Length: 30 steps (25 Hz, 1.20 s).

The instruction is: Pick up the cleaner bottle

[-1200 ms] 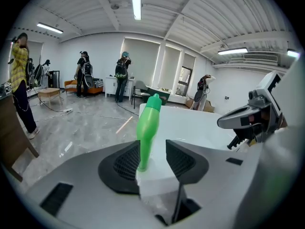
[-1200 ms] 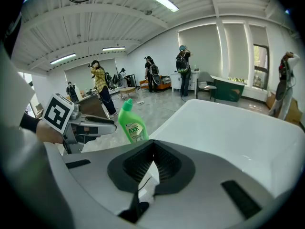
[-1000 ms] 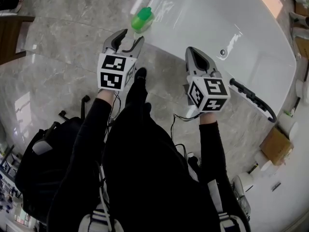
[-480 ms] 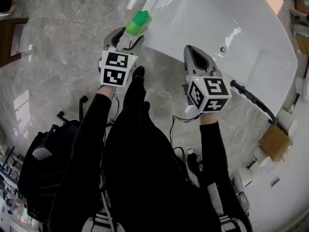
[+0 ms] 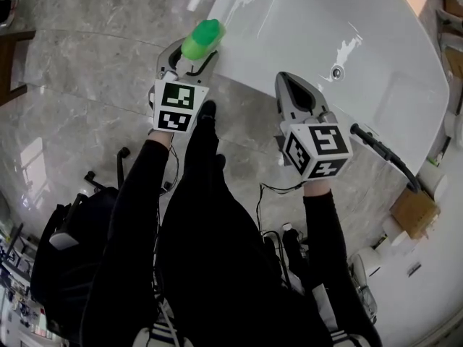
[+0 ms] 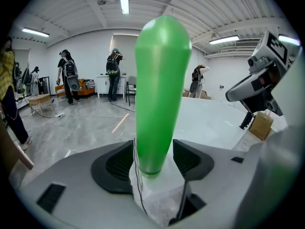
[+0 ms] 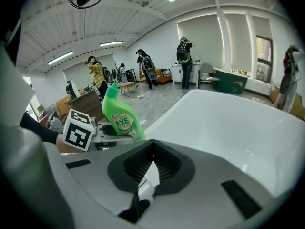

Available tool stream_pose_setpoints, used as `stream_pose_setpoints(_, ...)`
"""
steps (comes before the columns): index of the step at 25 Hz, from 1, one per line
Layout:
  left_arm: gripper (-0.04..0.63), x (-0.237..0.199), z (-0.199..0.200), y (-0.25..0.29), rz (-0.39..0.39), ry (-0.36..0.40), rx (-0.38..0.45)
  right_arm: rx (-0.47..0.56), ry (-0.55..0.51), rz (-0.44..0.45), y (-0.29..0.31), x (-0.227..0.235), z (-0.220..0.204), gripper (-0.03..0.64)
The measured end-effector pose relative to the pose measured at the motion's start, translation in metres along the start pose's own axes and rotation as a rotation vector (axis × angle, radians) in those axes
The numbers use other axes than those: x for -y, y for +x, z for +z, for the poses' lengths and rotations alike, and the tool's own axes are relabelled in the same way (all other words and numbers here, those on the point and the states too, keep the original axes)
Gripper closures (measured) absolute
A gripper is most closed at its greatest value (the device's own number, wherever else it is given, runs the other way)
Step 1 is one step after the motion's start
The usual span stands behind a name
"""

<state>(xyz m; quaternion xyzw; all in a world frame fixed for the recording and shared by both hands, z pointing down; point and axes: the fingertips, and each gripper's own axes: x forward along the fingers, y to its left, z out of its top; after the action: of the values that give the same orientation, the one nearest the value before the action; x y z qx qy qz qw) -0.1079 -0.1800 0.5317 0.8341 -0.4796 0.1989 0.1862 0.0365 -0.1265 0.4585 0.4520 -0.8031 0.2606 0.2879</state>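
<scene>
Moved: left tool (image 5: 191,53) has come down and forward; the cleaner bottle (image 5: 202,39) used to sit past its tips, and now it sits between its jaws; those jaws have just been opening
Left tool: jaws are wide apart; the green top of the bottle stands up in the gap; the pads sit just beside it on each side, and they do not seem to squeeze it yet
Bottle: it stands upright, its long way going up and down, at the left corner of the big white bathtub (image 5: 362,56)
Right tool (image 5: 289,84): jaws are together with nothing in them; it hangs to the right of the bottle, well apart from it, by the near edge of the bathtub
What the next move turns on: the bottle is already right inside the left tool's gap, standing straight up, so I think closing those jaws on it is the next job; the left hand is much nearer than the right
Hard to see: the bottom of the bottle hides behind the left tool, so I cannot tell just what it stands on; something pale and crinkly low between the left jaws is too close and blurry to name
</scene>
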Motion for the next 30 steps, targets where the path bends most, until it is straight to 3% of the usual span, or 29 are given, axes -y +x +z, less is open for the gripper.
stream_pose_setpoints(11,0.327,0.003,0.001,0.015,-0.027,0.030,0.111,-0.002,0.016,0.022,0.016,-0.008,-0.006,0.615)
stream_pose_setpoints(30,0.327,0.003,0.016,0.028,-0.041,0.049,0.225,-0.015,0.007,0.036,0.046,-0.013,-0.015,0.615)
